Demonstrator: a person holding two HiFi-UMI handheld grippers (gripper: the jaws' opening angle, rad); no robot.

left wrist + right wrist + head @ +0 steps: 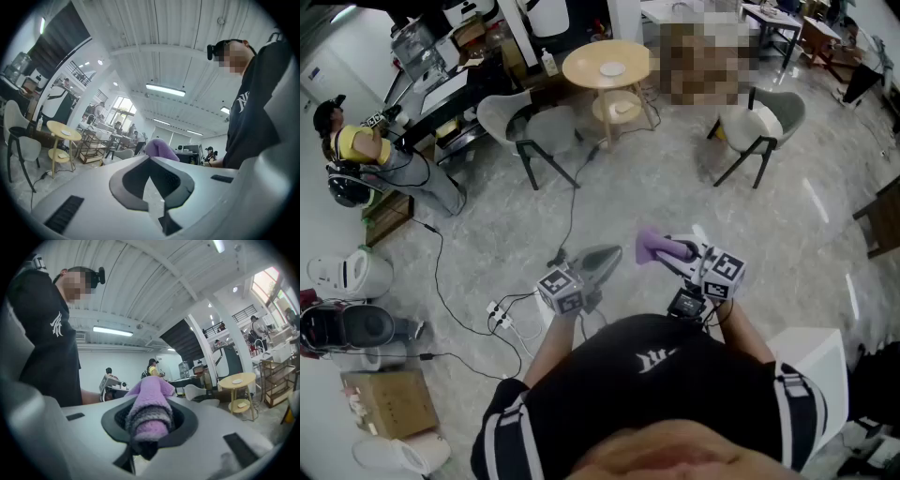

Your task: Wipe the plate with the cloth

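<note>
In the head view my left gripper (586,281) is shut on the near edge of a grey-green plate (597,262), held in the air in front of the person's chest. To its right, my right gripper (680,251) is shut on a purple cloth (654,246), whose bunched end sticks out toward the plate with a small gap between them. In the right gripper view the cloth (149,408) fills the space between the jaws of that gripper (147,427). In the left gripper view the jaws of the left gripper (151,183) stand together. The cloth (159,149) shows just beyond them, and the plate is hard to make out.
Pale marble floor lies below. A round yellow table (607,64) stands ahead with grey chairs (534,127) (759,122) on either side. A power strip with cables (499,317) lies left of my grippers. A person (356,150) sits far left. A cardboard box (389,403) is at the lower left.
</note>
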